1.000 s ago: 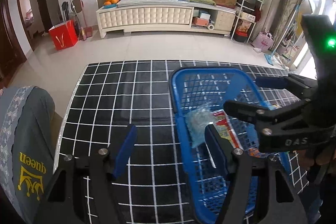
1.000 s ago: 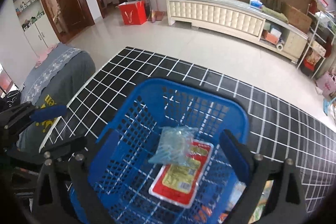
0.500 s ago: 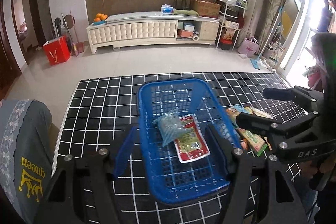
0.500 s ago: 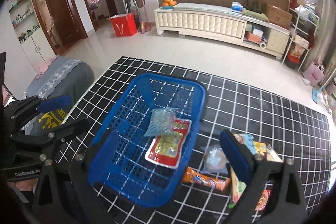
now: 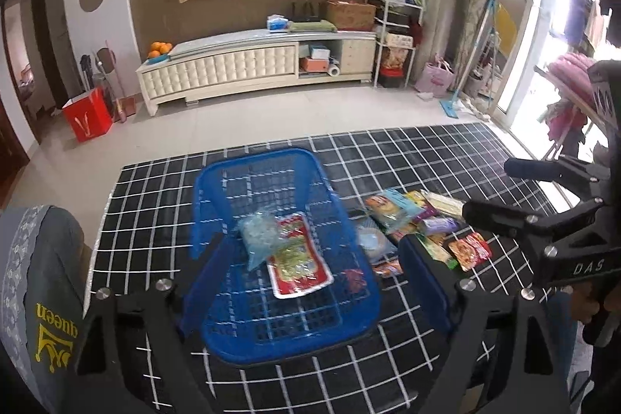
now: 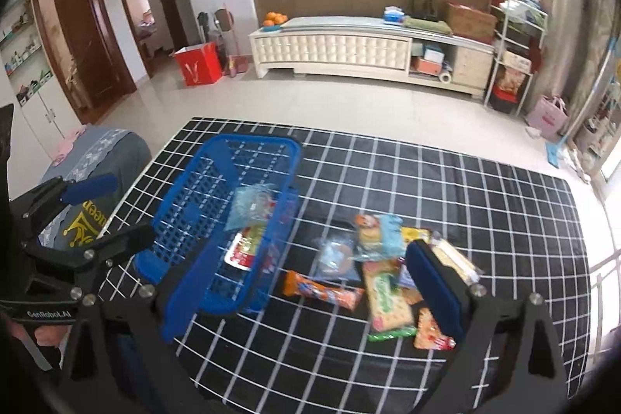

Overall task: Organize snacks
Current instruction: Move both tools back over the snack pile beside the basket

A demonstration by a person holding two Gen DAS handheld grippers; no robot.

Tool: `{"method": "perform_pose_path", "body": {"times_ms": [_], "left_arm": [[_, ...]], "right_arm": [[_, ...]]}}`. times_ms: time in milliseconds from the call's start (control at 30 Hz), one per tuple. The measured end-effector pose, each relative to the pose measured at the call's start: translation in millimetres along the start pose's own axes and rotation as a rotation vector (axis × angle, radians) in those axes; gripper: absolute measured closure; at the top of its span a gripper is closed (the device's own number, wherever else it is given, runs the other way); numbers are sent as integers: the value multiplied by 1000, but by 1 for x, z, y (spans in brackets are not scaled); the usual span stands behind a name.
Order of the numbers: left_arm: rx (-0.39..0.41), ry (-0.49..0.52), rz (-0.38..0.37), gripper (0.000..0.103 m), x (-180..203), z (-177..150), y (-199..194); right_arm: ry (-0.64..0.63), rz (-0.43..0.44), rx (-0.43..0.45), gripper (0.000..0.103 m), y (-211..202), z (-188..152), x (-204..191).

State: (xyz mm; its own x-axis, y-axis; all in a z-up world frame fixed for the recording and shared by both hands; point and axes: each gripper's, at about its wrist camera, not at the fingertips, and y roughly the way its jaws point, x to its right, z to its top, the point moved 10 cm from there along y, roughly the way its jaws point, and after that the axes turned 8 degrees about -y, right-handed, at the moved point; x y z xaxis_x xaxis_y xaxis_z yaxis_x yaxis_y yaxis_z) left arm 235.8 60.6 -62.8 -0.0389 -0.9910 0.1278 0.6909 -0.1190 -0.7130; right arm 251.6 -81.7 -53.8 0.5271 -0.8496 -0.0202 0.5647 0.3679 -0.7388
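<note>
A blue plastic basket stands on a black grid tablecloth. Inside lie a clear bluish bag and a red-rimmed flat pack. Several loose snack packs lie on the cloth right of the basket, among them an orange stick pack and a green pack. My left gripper is open and empty above the basket. My right gripper is open and empty above the gap between basket and pile.
The tablecloth ends at a pale tiled floor. A grey cushioned chair back stands at the table's left. A white cabinet, a red bag and a shelf rack stand far back.
Both grippers have pulled back and up from the basket. The right view has swung to the right, and the loose snack pile has come into sight. Both stay open.
</note>
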Motion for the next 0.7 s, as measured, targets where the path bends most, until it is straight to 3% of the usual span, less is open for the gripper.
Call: {"method": "perform_pose_path", "body": {"times_ms": [433, 700], "left_arm": [[-71, 73, -38, 18, 89, -37, 35], [-143, -19, -13, 18, 105, -87, 70]], "right_arm": [[69, -42, -58, 4, -5, -58, 69], [39, 10, -121, 4, 21, -105, 85]]}}
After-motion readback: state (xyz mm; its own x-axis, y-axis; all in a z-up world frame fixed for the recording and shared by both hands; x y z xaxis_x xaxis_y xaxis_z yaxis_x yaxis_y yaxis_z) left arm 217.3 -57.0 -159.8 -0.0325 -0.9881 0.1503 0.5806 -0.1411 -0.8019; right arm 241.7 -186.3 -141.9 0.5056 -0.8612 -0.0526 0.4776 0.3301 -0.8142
